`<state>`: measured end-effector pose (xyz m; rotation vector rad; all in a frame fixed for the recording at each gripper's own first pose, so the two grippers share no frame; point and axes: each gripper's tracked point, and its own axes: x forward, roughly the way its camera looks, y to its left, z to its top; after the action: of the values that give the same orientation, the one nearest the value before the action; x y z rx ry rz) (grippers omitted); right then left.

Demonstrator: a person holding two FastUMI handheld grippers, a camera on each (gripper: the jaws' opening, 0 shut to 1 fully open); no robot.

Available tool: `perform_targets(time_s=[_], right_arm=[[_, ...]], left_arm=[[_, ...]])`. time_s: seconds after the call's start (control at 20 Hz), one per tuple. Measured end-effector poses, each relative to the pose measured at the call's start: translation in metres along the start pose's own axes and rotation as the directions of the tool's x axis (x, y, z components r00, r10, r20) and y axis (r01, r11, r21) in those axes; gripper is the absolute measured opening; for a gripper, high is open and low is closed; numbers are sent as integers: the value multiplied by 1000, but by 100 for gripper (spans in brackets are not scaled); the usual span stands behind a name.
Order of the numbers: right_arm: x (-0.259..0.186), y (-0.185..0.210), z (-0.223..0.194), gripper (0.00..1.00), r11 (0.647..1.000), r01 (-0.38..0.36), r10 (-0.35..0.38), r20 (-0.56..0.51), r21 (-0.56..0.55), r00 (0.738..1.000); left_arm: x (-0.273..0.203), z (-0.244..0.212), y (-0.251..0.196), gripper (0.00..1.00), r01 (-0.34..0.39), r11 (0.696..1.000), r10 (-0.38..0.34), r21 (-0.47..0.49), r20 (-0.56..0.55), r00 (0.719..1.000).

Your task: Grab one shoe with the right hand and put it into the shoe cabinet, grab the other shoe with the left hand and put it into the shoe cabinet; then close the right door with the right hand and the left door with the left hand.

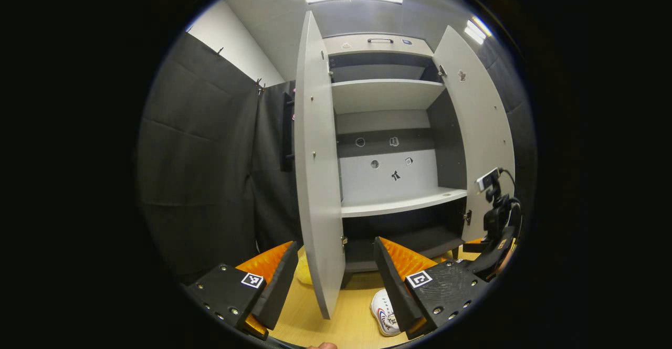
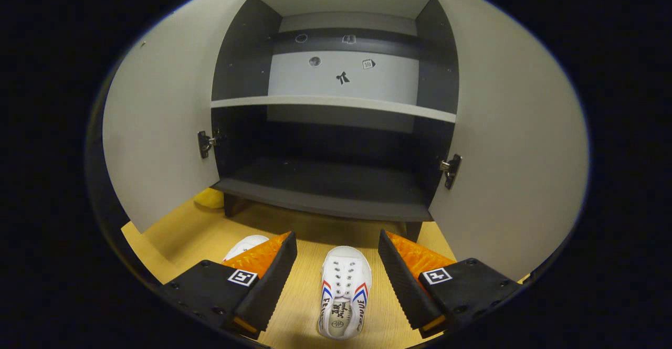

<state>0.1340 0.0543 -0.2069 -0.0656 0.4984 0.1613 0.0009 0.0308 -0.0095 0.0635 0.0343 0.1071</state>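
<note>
Right tool (image 2: pixel 337 278) spread wide, straddling white shoe (image 2: pixel 344 291), untouched.

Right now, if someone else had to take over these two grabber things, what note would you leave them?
Right gripper: open, hovering over a white shoe on the floor, toe toward the cabinet.
Left gripper: open, empty, facing the left door.
Second shoe lies just left of the first.
Both doors stand open; the right door too.
Done: nothing yet.
Left: both shoes in, then both doors shut.

We see both doors (image 2: pixel 157 128) swung wide; the bottom shelf (image 2: pixel 325 183) lies open, the left door's edge (image 1: pixel 320 181) jutting between our left fingers.
</note>
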Motion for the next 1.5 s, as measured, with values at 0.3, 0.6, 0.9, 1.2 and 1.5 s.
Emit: perform_targets(time_s=[0.3, 0.6, 0.9, 1.2, 1.5], right_arm=[[26, 19, -55, 96, 998, -58, 53, -166, -25, 985], [45, 24, -98, 89, 998, -56, 49, -300, -13, 953], [57, 24, -129, 75, 999, -24, 34, -422, 28, 906], [65, 6, -133, 54, 998, 49, -60, -443, -35, 895], [64, 11, -128, 7, 999, 27, -16, -443, 17, 897]], left_arm=[[1, -7, 7, 80, -20, 1000, 20, 2, -19, 1000], [0, -13, 17, 80, -41, 999, 41, 7, -34, 999], [-4, -10, 23, 80, -56, 998, 56, 10, -24, 998], [-5, -11, 21, 80, -51, 999, 51, 9, -25, 998], [-10, -8, 14, 80, -38, 999, 38, 17, -20, 999]])
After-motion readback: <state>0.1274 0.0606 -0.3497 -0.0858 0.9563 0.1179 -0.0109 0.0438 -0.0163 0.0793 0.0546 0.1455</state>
